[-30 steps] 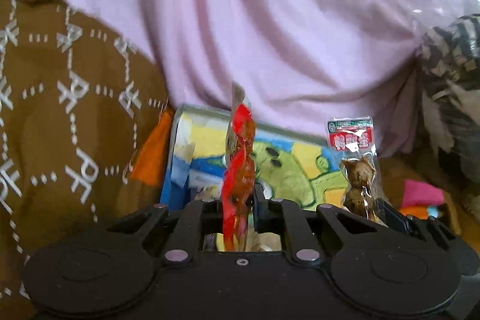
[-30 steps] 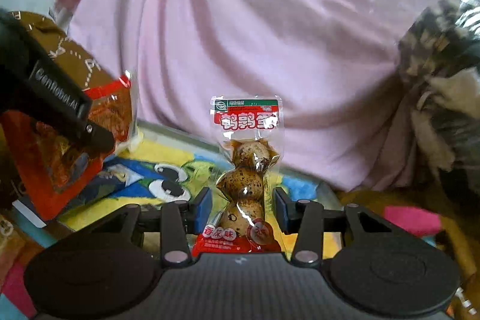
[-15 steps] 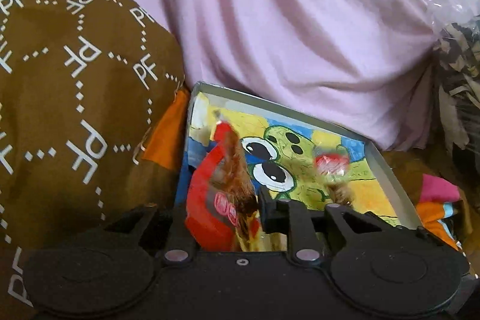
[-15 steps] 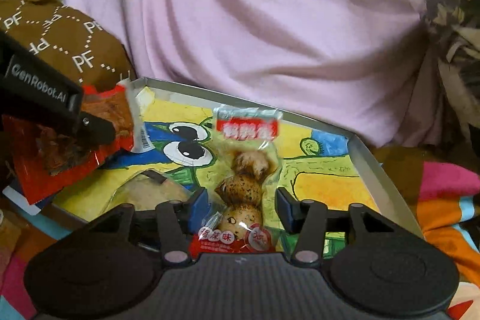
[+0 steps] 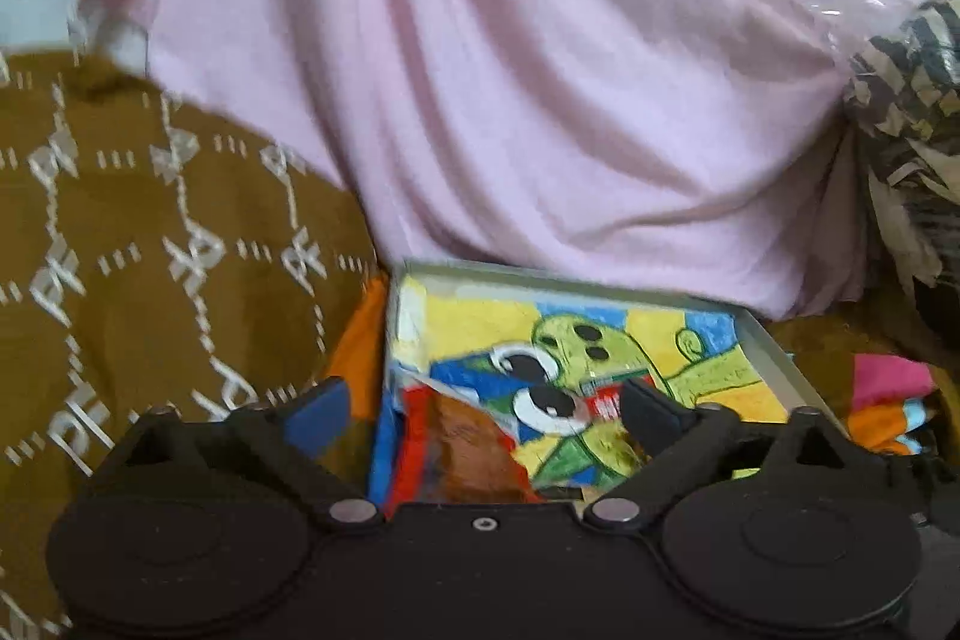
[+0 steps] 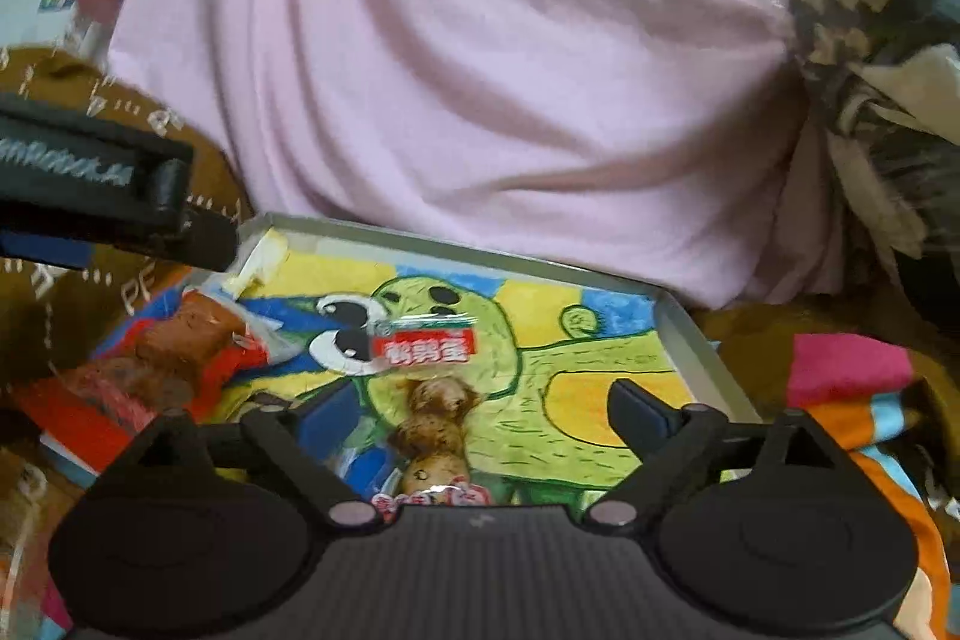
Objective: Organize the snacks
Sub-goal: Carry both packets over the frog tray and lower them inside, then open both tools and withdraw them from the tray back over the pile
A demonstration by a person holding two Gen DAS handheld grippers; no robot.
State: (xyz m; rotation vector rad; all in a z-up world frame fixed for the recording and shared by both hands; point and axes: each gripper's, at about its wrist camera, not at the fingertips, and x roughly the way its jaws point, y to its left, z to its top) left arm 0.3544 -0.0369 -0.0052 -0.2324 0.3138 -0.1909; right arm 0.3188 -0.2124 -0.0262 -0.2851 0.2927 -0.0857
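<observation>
Behind everything, a wide draped pink cloth (image 5: 540,100), filling the far half of both views. To the left, a brown quilted cushion with white lettering (image 5: 138,280), pressed against the tray's left side. Centre, a shallow grey-rimmed tray (image 6: 690,340) lined with a bright cartoon frog picture (image 6: 492,340), lying flat on mixed fabrics. To the right, a striped pink, orange and blue cloth (image 6: 852,388), just beside the tray.

Inside the tray, near its left edge, a red plastic packet of brown dried meat (image 6: 174,358), lying flat. Beside it, toward the middle, a clear packet of speckled brown eggs with a red label (image 6: 435,400), also flat on the frog picture.

Left gripper (image 5: 480,412): jaws spread wide, nothing between them, hanging over the near left part of the tray above the meat packet. Right gripper (image 6: 474,418): jaws likewise spread wide, the egg packet lying loose between them and apparently touching neither finger.

Both snacks judged delivered; pulling clear likely next. Risks: a fingertip catching the slick egg wrapper on the way out and dragging it over the rim; a careless lift nudging the light tray on the soft, uneven bedding and tipping it; overlapping packets sliding together. Blur at the edges, so exact contact hard to confirm.
</observation>
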